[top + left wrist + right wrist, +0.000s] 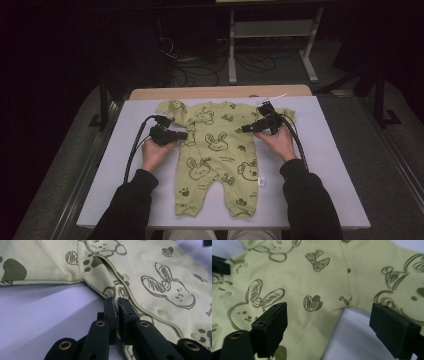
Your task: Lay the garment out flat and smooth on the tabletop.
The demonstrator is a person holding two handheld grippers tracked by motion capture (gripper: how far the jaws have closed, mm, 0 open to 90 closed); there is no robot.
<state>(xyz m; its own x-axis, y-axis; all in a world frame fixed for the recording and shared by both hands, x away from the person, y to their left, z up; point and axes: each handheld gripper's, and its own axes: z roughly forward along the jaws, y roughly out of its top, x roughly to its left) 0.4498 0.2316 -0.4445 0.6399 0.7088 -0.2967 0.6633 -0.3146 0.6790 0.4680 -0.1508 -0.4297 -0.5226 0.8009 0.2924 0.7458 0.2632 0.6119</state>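
Observation:
A light green baby romper (pixel 215 150) printed with rabbits and bears lies flat, front up, on the pale lavender table (pixel 325 165). My left gripper (pixel 184 135) lies at the romper's left side just below the sleeve. In the left gripper view its jaws (pixel 116 301) are shut on the romper's (pixel 155 265) side edge. My right gripper (pixel 245 129) hovers at the opposite side under the right sleeve. Its jaws (pixel 329 310) stand wide open over the armpit of the romper (pixel 294 277), one jaw over the body and the other over the sleeve, touching nothing.
A wooden strip (pixel 220 92) borders the table's far edge. Behind it, on the dark floor, are a white metal frame (pixel 270 45) and loose cables (pixel 200 65). Bare table (pixel 125 165) lies left and right of the romper. A small white tag (pixel 261 182) hangs at its right leg.

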